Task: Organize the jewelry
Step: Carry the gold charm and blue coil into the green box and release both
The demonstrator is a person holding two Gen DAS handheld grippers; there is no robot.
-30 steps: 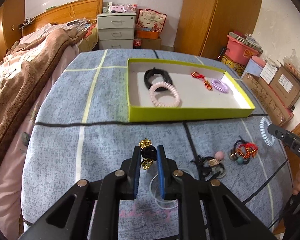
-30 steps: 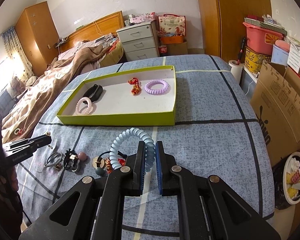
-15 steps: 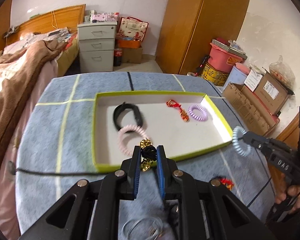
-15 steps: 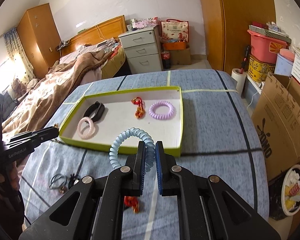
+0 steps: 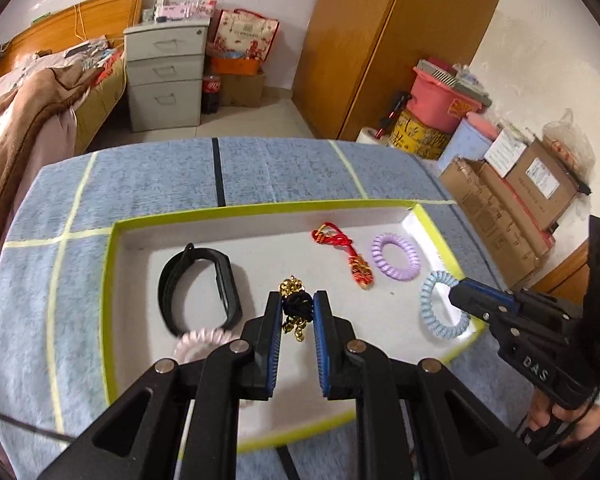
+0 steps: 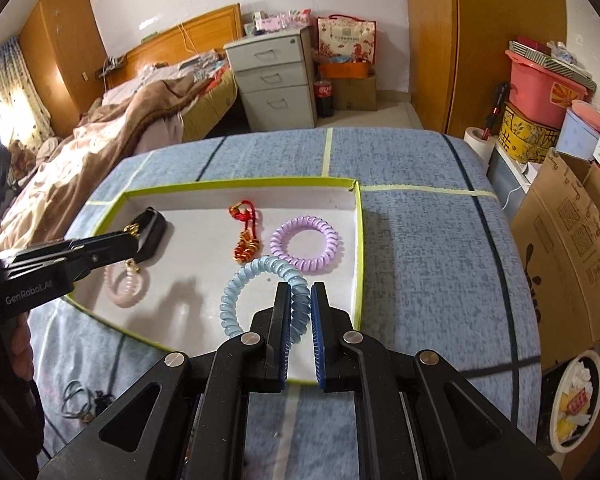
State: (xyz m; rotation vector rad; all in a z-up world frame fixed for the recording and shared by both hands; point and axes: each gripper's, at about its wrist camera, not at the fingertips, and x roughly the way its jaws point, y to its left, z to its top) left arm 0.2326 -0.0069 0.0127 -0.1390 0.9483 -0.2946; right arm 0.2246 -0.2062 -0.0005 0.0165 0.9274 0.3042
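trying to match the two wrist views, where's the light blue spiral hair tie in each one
Left wrist view: light blue spiral hair tie at right, pinched at the right gripper tip, over the tray's right end.
Right wrist view: bottom centre, looping up and left from the gripper's own fingers.
Shared landmark: the purple spiral hair tie lying in the green-rimmed tray.

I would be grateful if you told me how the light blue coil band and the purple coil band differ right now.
The light blue coil band is clamped in the right gripper above the tray; the purple coil band lies loose on the tray floor. The blue one stands on edge, stretched into a taller loop; the purple one lies flat and round. Both are spiral plastic rings.
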